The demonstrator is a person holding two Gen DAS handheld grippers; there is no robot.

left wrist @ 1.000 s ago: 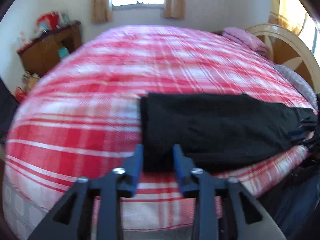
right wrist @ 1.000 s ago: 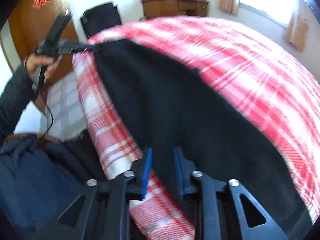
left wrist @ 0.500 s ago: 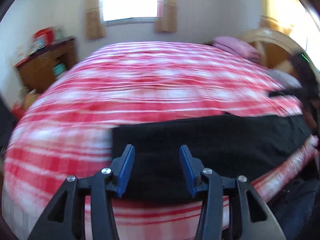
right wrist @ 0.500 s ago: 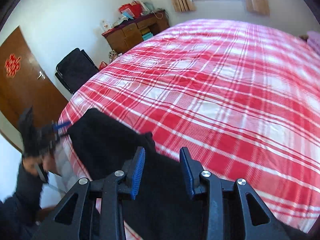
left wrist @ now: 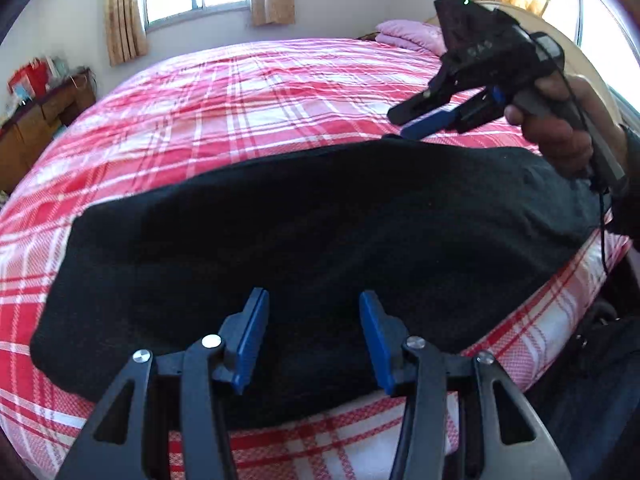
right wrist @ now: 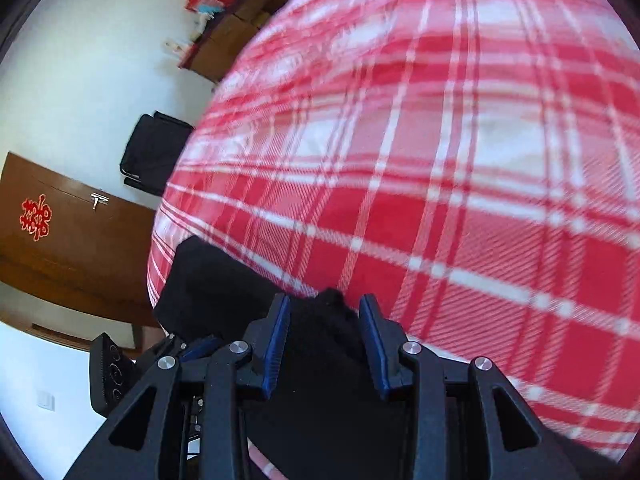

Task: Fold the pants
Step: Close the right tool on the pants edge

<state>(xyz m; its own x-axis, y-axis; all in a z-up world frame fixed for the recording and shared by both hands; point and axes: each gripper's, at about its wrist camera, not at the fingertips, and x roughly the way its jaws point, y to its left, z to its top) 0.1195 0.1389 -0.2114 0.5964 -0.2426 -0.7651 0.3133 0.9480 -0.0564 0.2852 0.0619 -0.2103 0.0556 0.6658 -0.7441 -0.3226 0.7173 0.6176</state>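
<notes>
Hovering your left gripper [left wrist: 312, 336], jaws apart, over near edge of long black knit pants [left wrist: 320, 240] lying along near side of red-and-white plaid bed [left wrist: 248, 92]. Your right gripper [left wrist: 424, 122] at 2 o'clock, jaws apart, empty, poised over far edge.

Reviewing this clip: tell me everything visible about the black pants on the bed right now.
The black pants are a plain dark, matte, slightly fuzzy fabric, lying as one long flat band across the near edge of the red plaid bed, their lower edge draping over it. No waistband or seams can be made out. The left hand-held gripper is open above the cloth. In the right wrist view a raised bump of fabric sits between the open fingers of the right hand-held gripper; a grip cannot be confirmed.
</notes>
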